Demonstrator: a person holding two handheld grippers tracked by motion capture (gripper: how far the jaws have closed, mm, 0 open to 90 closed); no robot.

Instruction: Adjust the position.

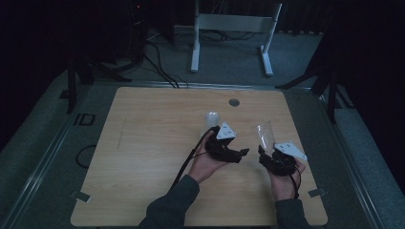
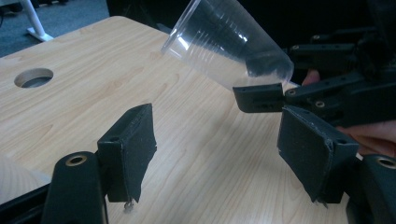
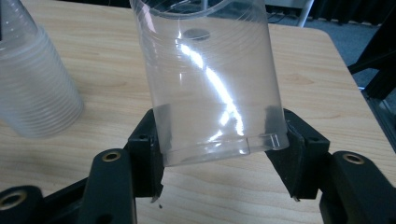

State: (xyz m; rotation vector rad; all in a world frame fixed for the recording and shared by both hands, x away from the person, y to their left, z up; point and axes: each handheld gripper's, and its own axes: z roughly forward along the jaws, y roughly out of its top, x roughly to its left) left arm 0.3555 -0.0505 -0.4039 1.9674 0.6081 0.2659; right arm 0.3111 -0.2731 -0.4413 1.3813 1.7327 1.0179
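A clear plastic cup is tilted above the table, its base pinched between the jaws of my right gripper. In the right gripper view the cup stands mouth away from the camera, with my right gripper shut on its bottom rim. My left gripper sits just to the left of it, open, with nothing between its jaws. From the left gripper view, the held cup leans over the wood beyond my left gripper. A stack of clear cups stands upside down behind the left hand.
The wooden table has a round cable hole near its far edge. The cup stack stands at the left in the right gripper view. A white desk frame and cables lie on the floor beyond the table.
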